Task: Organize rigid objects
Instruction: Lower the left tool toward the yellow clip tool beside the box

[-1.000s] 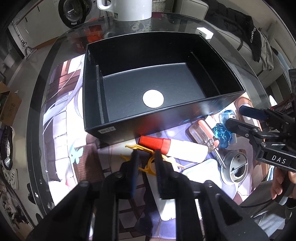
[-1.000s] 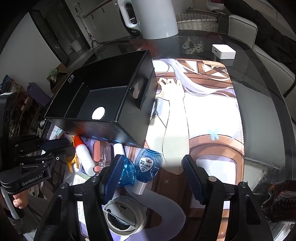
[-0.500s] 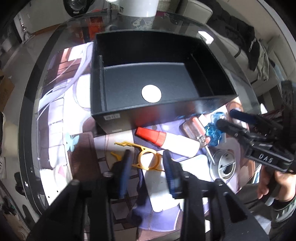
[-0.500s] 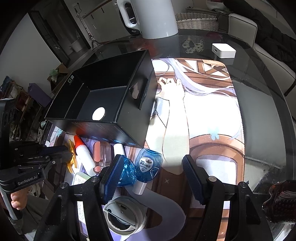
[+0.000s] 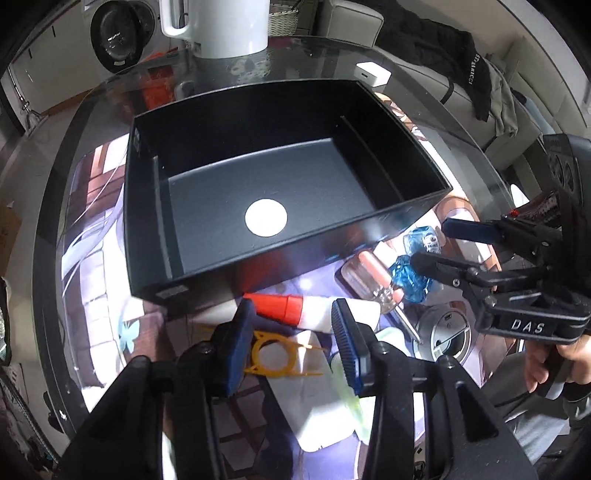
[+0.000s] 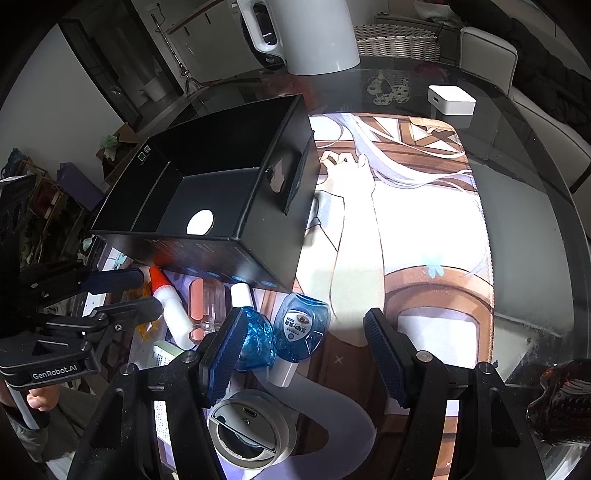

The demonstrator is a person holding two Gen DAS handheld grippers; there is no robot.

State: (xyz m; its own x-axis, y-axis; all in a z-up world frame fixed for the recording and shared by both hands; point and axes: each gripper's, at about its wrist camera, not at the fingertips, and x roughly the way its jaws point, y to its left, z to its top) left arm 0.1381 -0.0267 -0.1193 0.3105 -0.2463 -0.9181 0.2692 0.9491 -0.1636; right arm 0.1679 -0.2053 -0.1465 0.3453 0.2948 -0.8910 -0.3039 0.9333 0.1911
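Observation:
An open black box (image 5: 258,266) holds a white disc (image 5: 266,217). My left gripper (image 5: 291,310) is open just in front of it, fingertips either side of a white glue bottle with a red cap (image 5: 295,312). A yellow plastic clip (image 5: 275,356) lies loose on the mat between the fingers. My right gripper (image 6: 303,317) is open over a blue eye-drop bottle (image 6: 301,325), its left pad beside a crinkled blue piece (image 6: 258,343). A clear bottle with pink inside (image 6: 203,306) lies between the two grippers. Neither gripper presses on anything.
A round grey-white device (image 6: 251,432) sits near the table's front edge. A white kettle (image 6: 314,33) and a small white cube (image 6: 450,99) stand at the back. A brown ribbed object (image 6: 561,402) is at the right edge. A printed mat (image 6: 406,229) covers the glass table.
My left gripper was shut on the yellow clip; its jaws have spread and the clip now lies loose on the mat. The right gripper has not moved.

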